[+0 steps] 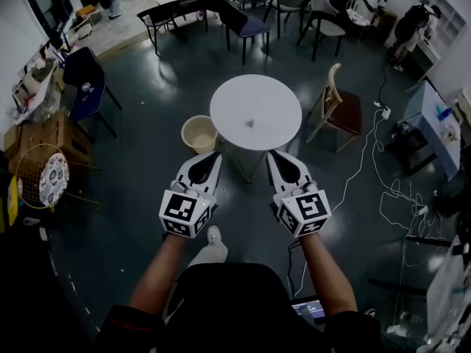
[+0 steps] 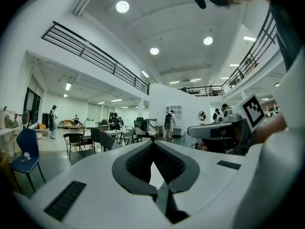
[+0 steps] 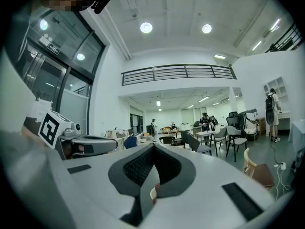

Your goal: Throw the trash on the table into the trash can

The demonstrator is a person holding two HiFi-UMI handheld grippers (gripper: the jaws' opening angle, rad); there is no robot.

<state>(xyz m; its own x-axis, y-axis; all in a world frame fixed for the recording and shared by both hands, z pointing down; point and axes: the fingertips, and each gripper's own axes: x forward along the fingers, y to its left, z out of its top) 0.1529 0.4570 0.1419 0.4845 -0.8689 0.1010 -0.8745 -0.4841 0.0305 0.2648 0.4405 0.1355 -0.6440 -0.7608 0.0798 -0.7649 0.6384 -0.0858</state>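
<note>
Left gripper (image 1: 212,157) and right gripper (image 1: 274,156) both hang with jaws pressed together, empty. Reaching in like that would likely nudge the small dark scrap of trash (image 1: 250,123) across the round white table (image 1: 283,94) and off its edge. It lies mid-table, ahead, between both grippers; the beige round trash can (image 1: 199,133) stands beside the table, left

A round white table (image 1: 255,112) stands on the dark floor, with one small dark scrap of trash (image 1: 249,123) near its middle; what the scrap is cannot be made out. A beige trash can (image 1: 199,134) sits on the floor just beside the table's left edge. Below the table's near edge, the left gripper (image 1: 215,156) and right gripper (image 1: 271,155) are held side by side, each tapering to a closed point aimed at the table. A wooden chair (image 1: 340,109) stands off the right edge.
</note>
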